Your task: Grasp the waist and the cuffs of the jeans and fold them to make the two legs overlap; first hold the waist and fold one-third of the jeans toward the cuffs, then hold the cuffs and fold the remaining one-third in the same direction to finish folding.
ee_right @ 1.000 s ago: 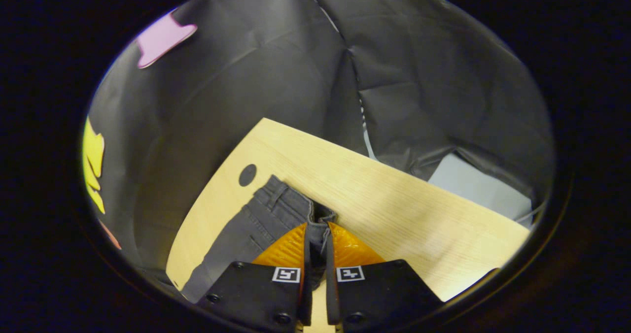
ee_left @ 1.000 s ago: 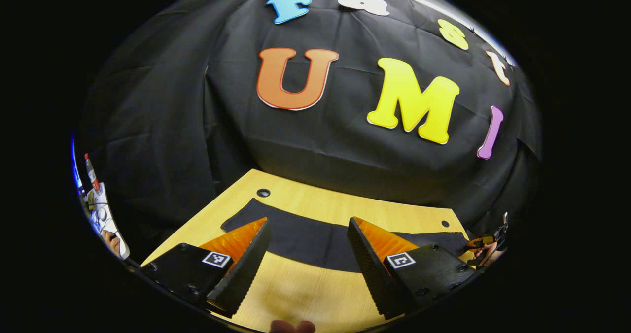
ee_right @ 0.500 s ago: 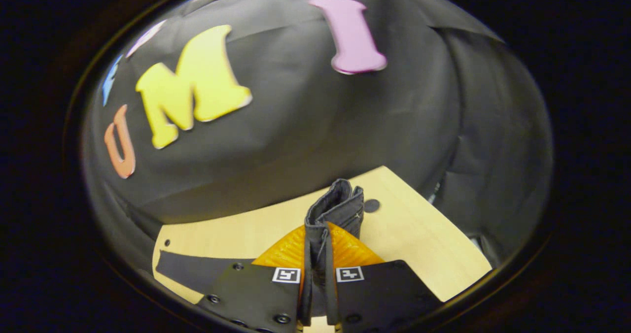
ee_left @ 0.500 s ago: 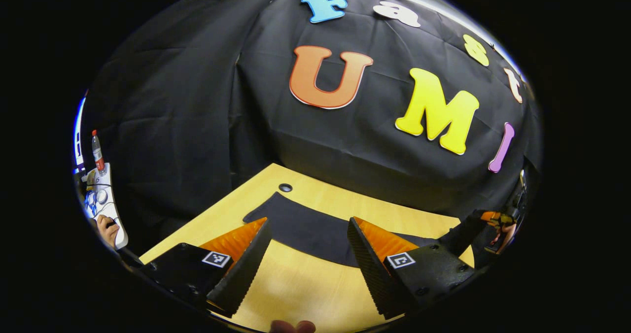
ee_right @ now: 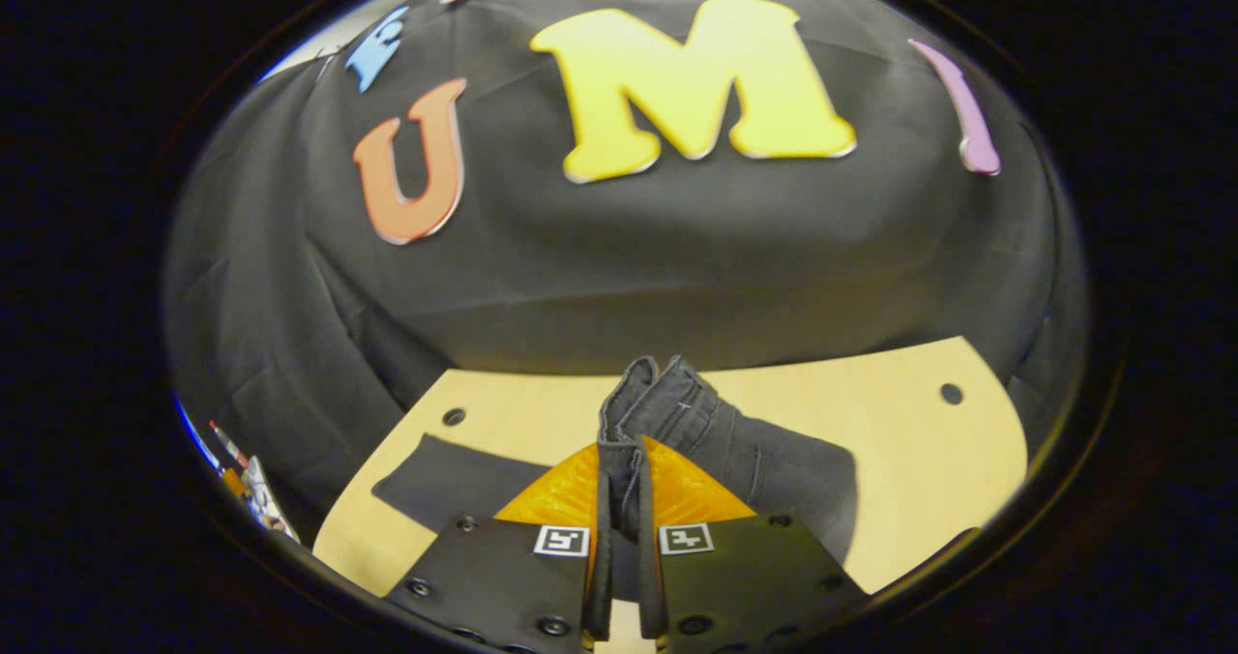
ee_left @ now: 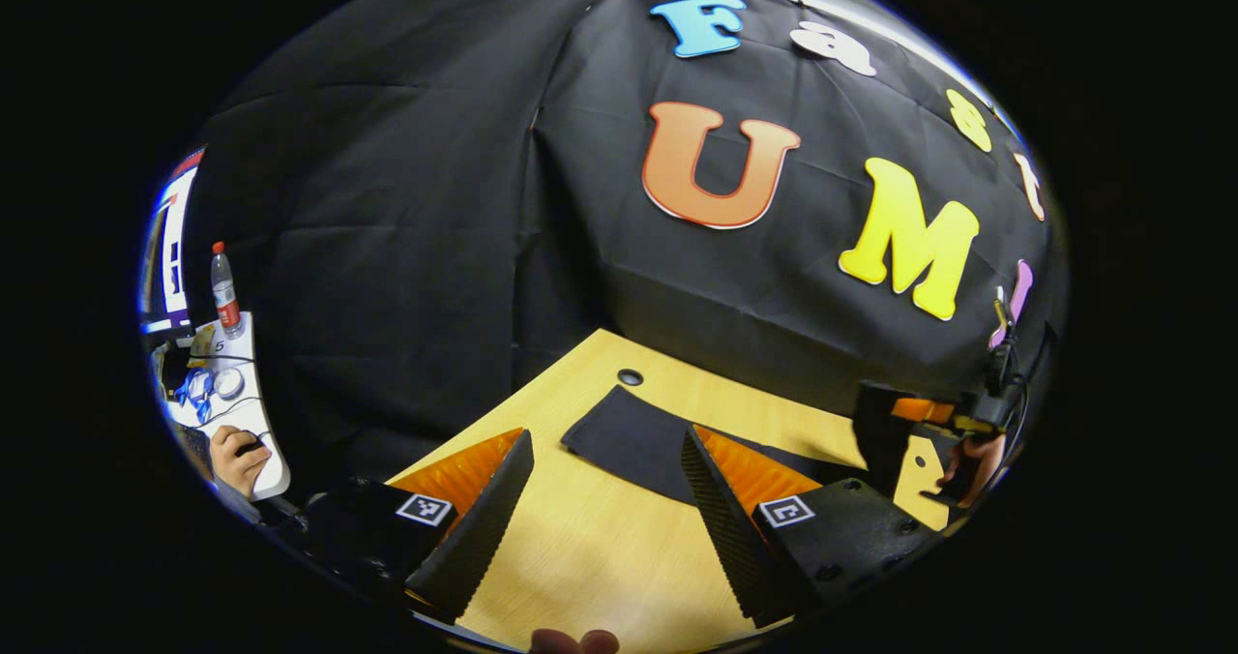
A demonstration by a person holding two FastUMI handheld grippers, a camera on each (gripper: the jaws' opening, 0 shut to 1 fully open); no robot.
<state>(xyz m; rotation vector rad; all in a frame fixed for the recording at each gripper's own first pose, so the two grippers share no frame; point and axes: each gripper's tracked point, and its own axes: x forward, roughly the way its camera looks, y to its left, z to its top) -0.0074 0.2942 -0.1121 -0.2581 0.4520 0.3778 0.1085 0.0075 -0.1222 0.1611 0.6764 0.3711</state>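
Note:
Dark jeans lie on the light wooden table [ee_left: 580, 548]. In the left gripper view their cuff end [ee_left: 629, 436] lies flat just beyond my left gripper [ee_left: 605, 436], which hovers open above the table with nothing between its fingers. At the far right of that view the other gripper [ee_left: 933, 412] holds a raised part of the jeans [ee_left: 875, 431]. In the right gripper view my right gripper [ee_right: 619, 451] is shut on the waist [ee_right: 658, 393], which stands up bunched between the fingers. The jeans' body [ee_right: 783, 470] drapes to the right and the cuff end [ee_right: 445, 480] lies flat at the left.
The table has small round holes [ee_left: 630, 376] [ee_right: 952, 393] near its far corners, and the black cloth wall stands close behind it. At the far left, off the table, a white desk [ee_left: 242, 393] carries a bottle [ee_left: 224, 291], and a person's hand [ee_left: 237, 446] rests there.
My right gripper has lifted the waist off the table and swung it round toward the cuff end, staying shut. My left gripper stays open and has turned left, so the cuffs sit nearer its right finger.

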